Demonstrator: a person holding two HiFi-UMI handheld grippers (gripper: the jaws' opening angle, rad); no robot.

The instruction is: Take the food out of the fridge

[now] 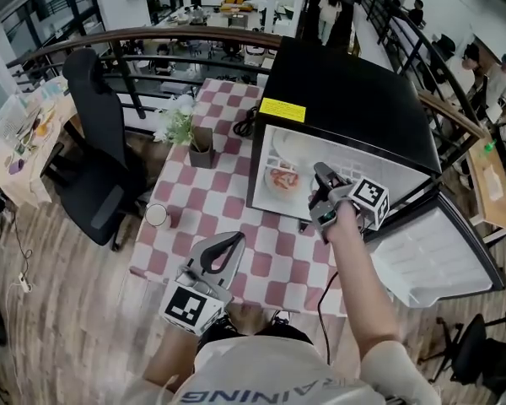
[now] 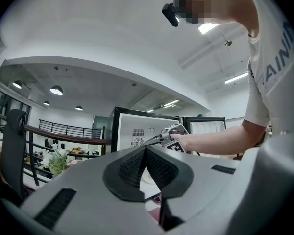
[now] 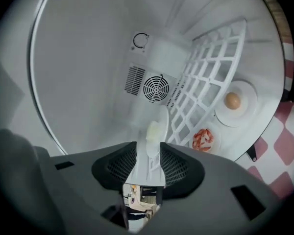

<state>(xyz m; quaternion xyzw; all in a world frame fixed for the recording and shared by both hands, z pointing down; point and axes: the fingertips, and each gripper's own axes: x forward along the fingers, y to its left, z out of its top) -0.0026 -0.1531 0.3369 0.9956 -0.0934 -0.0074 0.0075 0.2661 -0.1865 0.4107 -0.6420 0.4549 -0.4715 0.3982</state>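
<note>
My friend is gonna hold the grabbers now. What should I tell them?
Left gripper: shut, empty, held low in front of the table.
Right gripper: shut on the rim of a white plate of pale food, inside the open fridge.
Also in the fridge: the egg plate and the red-food plate.
Done: one plate gripped; none is out yet.
Left: pull this plate out, set it on the table, then fetch the other two.

Plate (image 3: 149,168) in the right gripper (image 3: 148,148) shows edge-on only; pale lump (image 3: 154,129) on it is blurred, kind unclear. Red food (image 3: 203,139) deeper in is too small to name. Head view: same gripper covers the held plate and part of the fridge (image 1: 346,99) opening. Left gripper (image 2: 145,150) body blocks the fridge's lower inside in its own view.
</note>
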